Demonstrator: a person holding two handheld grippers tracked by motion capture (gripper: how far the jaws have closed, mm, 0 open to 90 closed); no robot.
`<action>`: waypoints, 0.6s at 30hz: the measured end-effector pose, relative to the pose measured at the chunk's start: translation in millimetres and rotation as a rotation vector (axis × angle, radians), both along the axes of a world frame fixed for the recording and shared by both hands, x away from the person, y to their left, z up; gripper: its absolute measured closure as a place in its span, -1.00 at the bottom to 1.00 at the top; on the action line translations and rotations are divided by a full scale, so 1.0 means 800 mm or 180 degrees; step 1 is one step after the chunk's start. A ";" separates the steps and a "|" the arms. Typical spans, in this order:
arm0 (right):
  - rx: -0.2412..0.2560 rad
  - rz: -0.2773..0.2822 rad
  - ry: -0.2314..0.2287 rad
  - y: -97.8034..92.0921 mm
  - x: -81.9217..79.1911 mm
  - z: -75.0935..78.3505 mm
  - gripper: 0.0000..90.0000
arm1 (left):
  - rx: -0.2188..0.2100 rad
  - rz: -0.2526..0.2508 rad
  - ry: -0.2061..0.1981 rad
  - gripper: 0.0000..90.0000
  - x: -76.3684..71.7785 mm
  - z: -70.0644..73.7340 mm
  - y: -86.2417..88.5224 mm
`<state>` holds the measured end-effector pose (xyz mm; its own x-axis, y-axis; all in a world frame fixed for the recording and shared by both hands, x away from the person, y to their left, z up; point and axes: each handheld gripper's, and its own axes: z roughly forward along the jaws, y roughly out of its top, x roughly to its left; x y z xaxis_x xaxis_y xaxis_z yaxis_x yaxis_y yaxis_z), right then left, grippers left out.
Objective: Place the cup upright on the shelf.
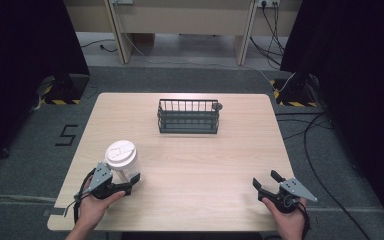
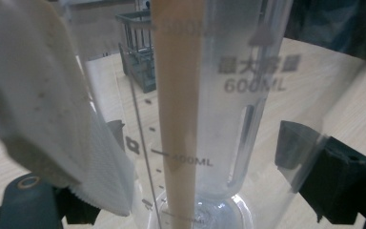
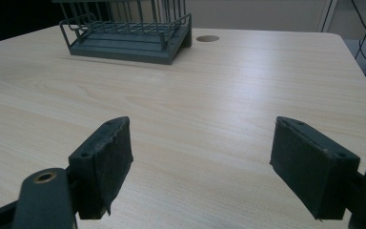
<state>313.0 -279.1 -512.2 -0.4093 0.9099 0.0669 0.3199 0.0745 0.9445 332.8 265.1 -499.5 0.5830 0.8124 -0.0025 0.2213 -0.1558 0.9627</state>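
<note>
The bench (image 1: 190, 165), a pale wood top, carried everything in the high view. Near the middle of its far edge stood a dark wire basket (image 1: 188, 115), set upright with nothing visible inside it; a small round hole (image 3: 208, 38) in the benchtop lay just beside the basket's right end. In the right gripper view the same basket (image 3: 128, 29) stood well beyond the fingers.

Toward the near left corner of the bench stood a clear measuring cup (image 1: 123, 162), upright, capped by a white lid (image 1: 120, 151). The left gripper (image 1: 125, 182) reached it from the near side, held in the person's left hand (image 1: 94, 205). Its fingers were spread on either side of the cup's lower body, one finger (image 1: 135, 178) showing at the cup's right flank. In the left gripper view the cup (image 2: 248, 95) stood between the two fingers, with printed marks reading 600ML and 400ML, and a crumpled white paper (image 2: 52, 114) lay inside against its wall. Whether the fingers actually pressed the cup's wall could not be told, though they stood wide apart.

Near the near right corner, the right gripper (image 1: 266, 180) hovered over bare wood, held in the right hand (image 1: 287, 217). Its fingers (image 3: 106, 162) were spread wide with nothing between them, well apart from the cup and the basket.
</note>
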 end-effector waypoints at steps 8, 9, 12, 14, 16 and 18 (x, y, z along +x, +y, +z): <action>0.0007 0.0004 -0.0001 0.000 0.000 0.000 -0.50 | -0.0002 -0.0048 -0.0030 -0.65 0.010 0.008 -0.013; 0.0007 0.0006 0.0000 0.000 0.000 0.000 -0.50 | -0.0002 -0.0048 -0.0030 -0.65 0.010 0.008 -0.013; 0.0007 0.0007 0.0001 0.000 0.000 0.000 -0.50 | -0.0001 -0.0060 -0.0033 -0.65 0.014 0.010 -0.018; 0.0009 0.0005 0.0002 -0.001 0.000 0.000 -0.50 | -0.0002 -0.0067 -0.0033 -0.65 0.017 0.012 -0.022; 0.0010 0.0004 0.0005 0.000 0.000 0.000 -0.50 | -0.0009 -0.0070 -0.0031 -0.65 0.019 0.014 -0.024; 0.0010 0.0004 0.0006 0.000 0.000 0.000 -0.50 | -0.0002 -0.0076 -0.0041 -0.65 0.021 0.015 -0.025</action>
<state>313.0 -279.5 -512.3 -0.4103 0.9092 0.0704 0.3215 0.0719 0.9442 349.3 245.0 -487.7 0.6022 0.7984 0.0045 0.2051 -0.1602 0.9656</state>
